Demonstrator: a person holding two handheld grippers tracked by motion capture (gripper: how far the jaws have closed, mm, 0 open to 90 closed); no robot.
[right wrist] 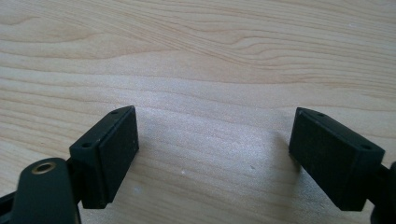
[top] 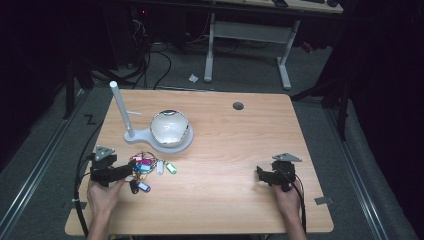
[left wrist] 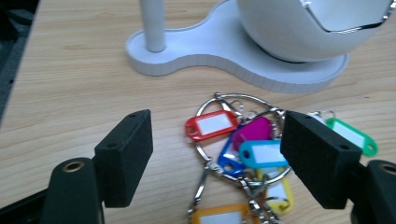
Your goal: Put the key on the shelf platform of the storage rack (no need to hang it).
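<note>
Wooden table [top: 225, 150] seen from above, with two hand-held grippers at its near edge. Left gripper [top: 125, 172] at the near left, right gripper [top: 261, 175] at the near right, well apart from each other.

In the left gripper view, left gripper [left wrist: 217, 154] with jaws wide apart, clamped on nothing. Between and just beyond them, lying flat on the wood, a bunch of key tags [left wrist: 243, 149] on metal rings: a red tag [left wrist: 211, 125] farthest left, a magenta tag [left wrist: 253, 130] and a light blue tag [left wrist: 259, 154] in the middle, a green tag [left wrist: 352, 135] to the right past the right jaw, a yellow tag [left wrist: 280, 196] and an orange tag [left wrist: 219, 217] nearer. Whether the right jaw touches the bunch, cannot tell.

From the high view, the same bunch of key tags [top: 147, 167] at the near left part of the table, just right of the left gripper and near in front of a white stand [top: 150, 137]. On this stand, a thin white upright post [top: 121, 107] at the left and a white round bowl-like shell [top: 170, 127] at the right.

In the right gripper view, right gripper [right wrist: 212, 154] also with jaws wide apart, holding nothing, above bare wood grain.
</note>
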